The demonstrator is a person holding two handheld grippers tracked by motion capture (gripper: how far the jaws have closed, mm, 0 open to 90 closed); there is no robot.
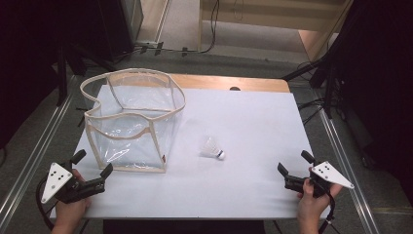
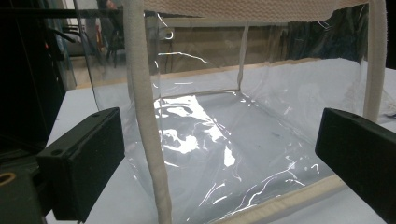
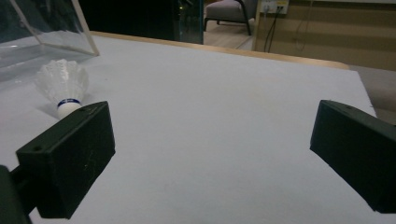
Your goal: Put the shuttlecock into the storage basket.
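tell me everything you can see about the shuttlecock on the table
The shuttlecock is small and white, with a flared feathery skirt and a rounded white cork nose ringed by a blue band. It lies tipped on the white table, nose toward the person, just right of the clear bag and apart from it. Nothing holds it.

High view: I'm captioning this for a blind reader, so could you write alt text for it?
A white shuttlecock lies on its side near the middle of a white table, right of a clear plastic bag with beige trim, standing open. At the near edge, a person's hands hold the left gripper and right gripper, both open.
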